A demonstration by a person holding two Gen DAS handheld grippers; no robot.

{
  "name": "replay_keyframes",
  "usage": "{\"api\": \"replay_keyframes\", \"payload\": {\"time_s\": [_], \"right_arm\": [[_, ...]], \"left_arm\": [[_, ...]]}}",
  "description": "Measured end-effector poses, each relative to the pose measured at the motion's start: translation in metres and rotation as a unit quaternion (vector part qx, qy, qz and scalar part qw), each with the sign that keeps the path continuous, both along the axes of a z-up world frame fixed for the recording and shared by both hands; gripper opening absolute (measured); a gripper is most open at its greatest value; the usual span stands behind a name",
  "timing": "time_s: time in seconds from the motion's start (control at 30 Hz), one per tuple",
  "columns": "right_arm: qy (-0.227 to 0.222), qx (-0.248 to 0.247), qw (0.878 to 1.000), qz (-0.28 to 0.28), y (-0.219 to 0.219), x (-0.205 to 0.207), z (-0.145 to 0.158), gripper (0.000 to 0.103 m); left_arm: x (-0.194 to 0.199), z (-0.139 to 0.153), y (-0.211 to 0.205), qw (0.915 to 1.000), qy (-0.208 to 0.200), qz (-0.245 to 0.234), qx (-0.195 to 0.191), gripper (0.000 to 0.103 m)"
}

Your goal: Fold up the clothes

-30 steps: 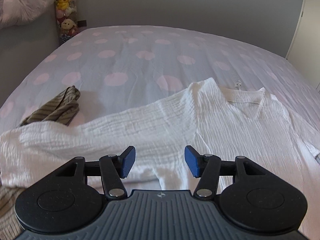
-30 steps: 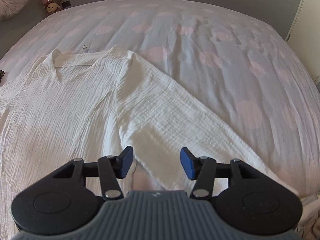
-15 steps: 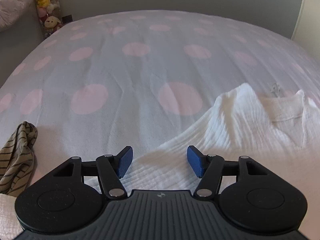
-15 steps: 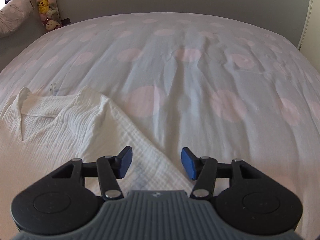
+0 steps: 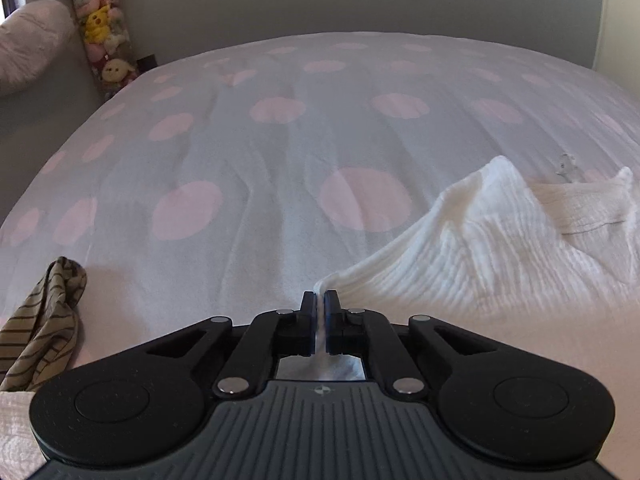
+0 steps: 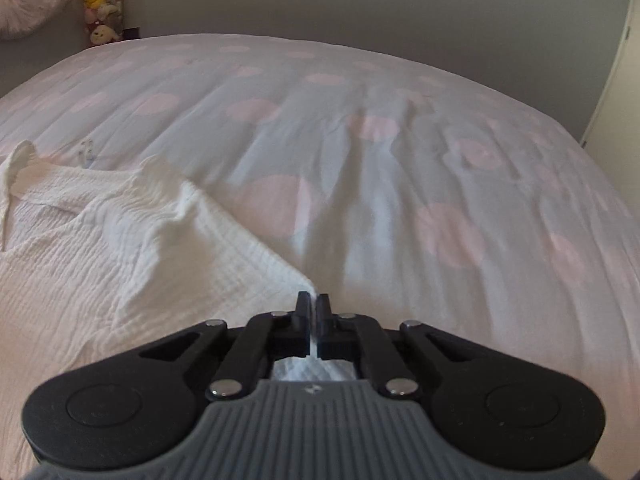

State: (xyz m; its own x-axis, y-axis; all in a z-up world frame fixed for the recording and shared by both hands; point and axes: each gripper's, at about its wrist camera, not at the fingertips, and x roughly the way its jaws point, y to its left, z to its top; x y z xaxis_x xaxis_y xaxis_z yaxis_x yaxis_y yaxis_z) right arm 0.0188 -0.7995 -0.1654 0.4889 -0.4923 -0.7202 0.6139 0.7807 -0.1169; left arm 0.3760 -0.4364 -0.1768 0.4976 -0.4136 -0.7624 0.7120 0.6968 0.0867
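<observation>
A broad bed under a pale grey quilt with large pink dots (image 5: 280,168) fills both views, and on it the white crinkled-cotton long-sleeved shirt (image 5: 500,248) lies spread face up, its V-neck collar toward the far wall, not yet folded anywhere that shows. A brown striped garment (image 5: 44,320) sits crumpled on the quilt well to the left of the shirt, waiting its turn, and a column of plush toys (image 5: 100,32) stands in the corner beyond the shirt's collar end. The left gripper (image 5: 320,300) has its jaws pressed together on the upper edge of the shirt's sleeve on that side, cloth pulled into a small peak between the pads; the right gripper (image 6: 313,303) pinches the matching sleeve edge on the other side of the shirt. So the task looks to be at its start: both sleeves are gripped, and the first fold inward over the body remains, then the rest. A second ago both grippers hung spread above the sleeves nearer the cuffs; since then they have come forward and down and clamped shut.
</observation>
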Motion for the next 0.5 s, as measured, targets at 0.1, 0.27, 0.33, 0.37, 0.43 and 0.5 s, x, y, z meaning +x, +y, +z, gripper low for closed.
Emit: {"api": "replay_keyframes", "payload": {"time_s": [0.1, 0.27, 0.33, 0.37, 0.43, 0.5], "right_arm": [[0.009, 0.019, 1.0, -0.017, -0.01, 0.002, -0.002, 0.003], [0.008, 0.057, 0.998, -0.026, -0.015, 0.001, -0.005, 0.017], [-0.004, 0.056, 0.998, -0.027, -0.011, -0.007, 0.004, 0.039], [-0.009, 0.055, 0.998, -0.028, -0.009, -0.012, 0.008, 0.039], [-0.022, 0.064, 0.997, -0.029, -0.001, -0.028, 0.018, 0.039], [-0.035, 0.075, 0.996, -0.029, 0.011, -0.045, 0.028, 0.039]], "left_arm": [[0.002, -0.002, -0.002, 0.9999, 0.002, 0.006, 0.01, 0.002], [-0.006, 0.01, 0.009, 1.0, 0.006, 0.004, -0.001, 0.035], [-0.015, 0.021, 0.023, 0.9999, 0.003, 0.008, -0.013, 0.049], [-0.021, 0.027, 0.031, 0.9998, 0.006, 0.009, -0.016, 0.049], [-0.038, 0.037, 0.047, 0.9996, 0.025, 0.008, -0.013, 0.049], [-0.061, 0.046, 0.064, 0.9995, 0.032, 0.001, -0.008, 0.049]]}}
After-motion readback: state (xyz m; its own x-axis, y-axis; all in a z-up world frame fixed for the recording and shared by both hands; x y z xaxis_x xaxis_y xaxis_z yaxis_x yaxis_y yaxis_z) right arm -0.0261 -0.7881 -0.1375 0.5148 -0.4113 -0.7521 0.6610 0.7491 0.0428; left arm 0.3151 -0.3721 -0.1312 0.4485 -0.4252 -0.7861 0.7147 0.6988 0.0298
